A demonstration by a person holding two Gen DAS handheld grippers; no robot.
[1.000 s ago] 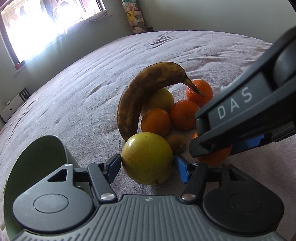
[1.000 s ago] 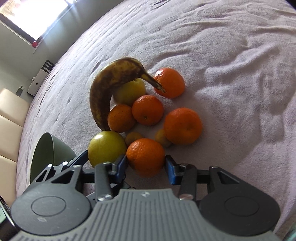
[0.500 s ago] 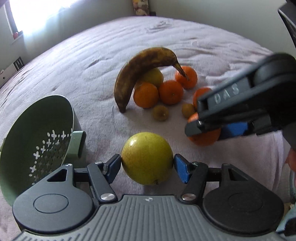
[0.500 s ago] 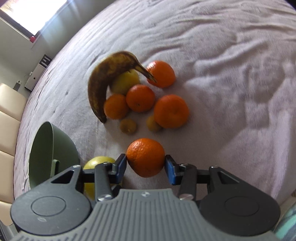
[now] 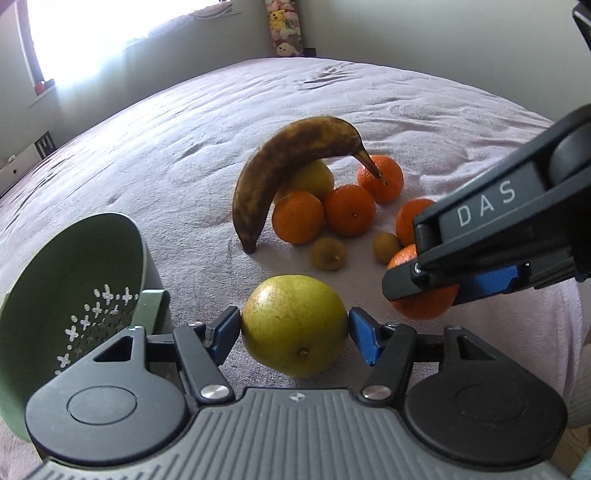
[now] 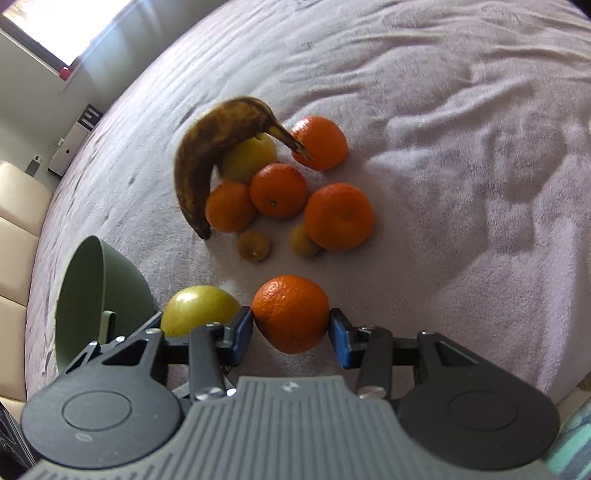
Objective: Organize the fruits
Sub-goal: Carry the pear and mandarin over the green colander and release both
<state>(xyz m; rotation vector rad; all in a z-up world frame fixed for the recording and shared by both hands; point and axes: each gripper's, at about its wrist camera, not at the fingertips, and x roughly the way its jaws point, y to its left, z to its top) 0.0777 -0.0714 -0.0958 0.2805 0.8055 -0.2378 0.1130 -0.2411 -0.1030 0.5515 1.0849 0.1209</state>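
Note:
My left gripper [image 5: 293, 328] is shut on a yellow-green pear [image 5: 293, 325] and holds it above the bed, right of a green colander [image 5: 70, 295]. My right gripper [image 6: 291, 328] is shut on an orange [image 6: 291, 312]; it also shows in the left wrist view [image 5: 424, 299], held beside the pear [image 6: 197, 308]. A pile lies on the bed ahead: a brown banana [image 5: 284, 170] arched over a yellow fruit [image 5: 310, 179], several oranges [image 5: 349, 210] and two small brown fruits [image 5: 327, 253].
The grey-pink blanket [image 5: 184, 147] covers the whole bed. The colander [image 6: 96, 291] lies tipped on its side at the left. Cream cushions [image 6: 18, 229] and a window lie beyond the bed's left edge. Stuffed toys [image 5: 284, 29] stand by the far wall.
Both grippers have pulled back and up from the fruit pile, each carrying its fruit. The colander has come further into view at the left.

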